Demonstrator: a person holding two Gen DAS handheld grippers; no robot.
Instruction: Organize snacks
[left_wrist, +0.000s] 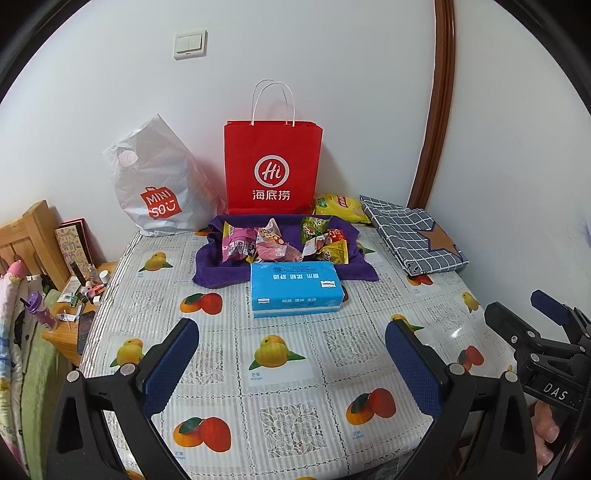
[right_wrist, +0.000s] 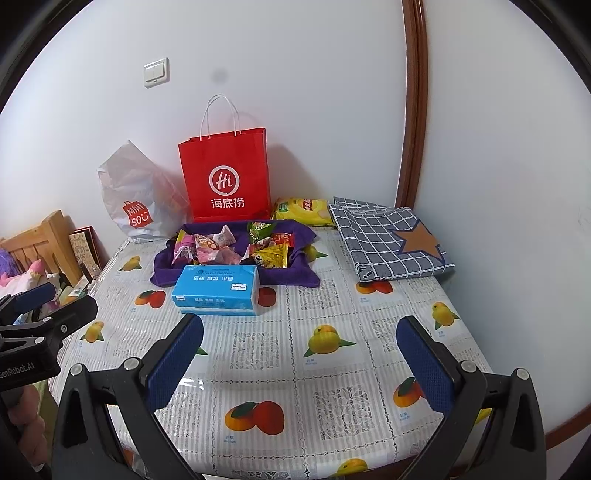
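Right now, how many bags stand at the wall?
2. The red paper bag stands upright behind the purple cloth; the white plastic bag slumps to its left. Any others would be hidden behind them.

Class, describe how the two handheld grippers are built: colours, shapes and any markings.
Both grippers, left gripper and right gripper, have black angular frames with silver rivets and flat fingers faced in textured blue padding. The right's body reads "DAS"; the left's reads "enRobot.AI".

Both wrist views face the far wall, sharing the table (left_wrist: 295, 369).
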